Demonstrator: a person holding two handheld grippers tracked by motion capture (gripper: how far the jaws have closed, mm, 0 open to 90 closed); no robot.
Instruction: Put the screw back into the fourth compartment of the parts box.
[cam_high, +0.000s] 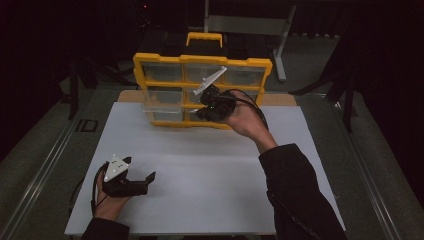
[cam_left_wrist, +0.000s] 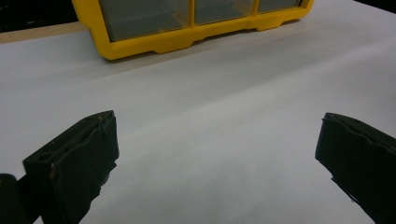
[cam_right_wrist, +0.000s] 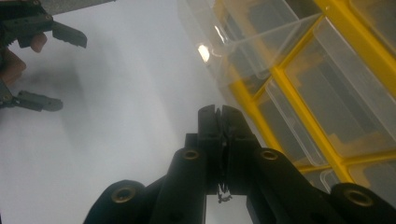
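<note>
Yellow organiser case (cam_high: 202, 90): stands upright at the tabletop's (cam_high: 210, 195) far edge, clear drawers facing forward; one upper-left drawer (cam_right_wrist: 243, 42) juts out in the right gripper view. Right tool (cam_high: 207, 111): raised before the case, jaws shut, empty. Left tool (cam_high: 145, 179): low near the front-left corner, jaws wide apart, empty, broad white surface ahead.

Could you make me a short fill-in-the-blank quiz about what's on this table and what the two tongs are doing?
1. The frame of the drawer organizer is coloured ____.
2. The left tongs stand ____ over the white tabletop, holding nothing.
3. The right tongs are ____, jaws pressed together.
4. One clear drawer is pulled partly ____ of the organizer.

Missing words: yellow; open; shut; out
</note>
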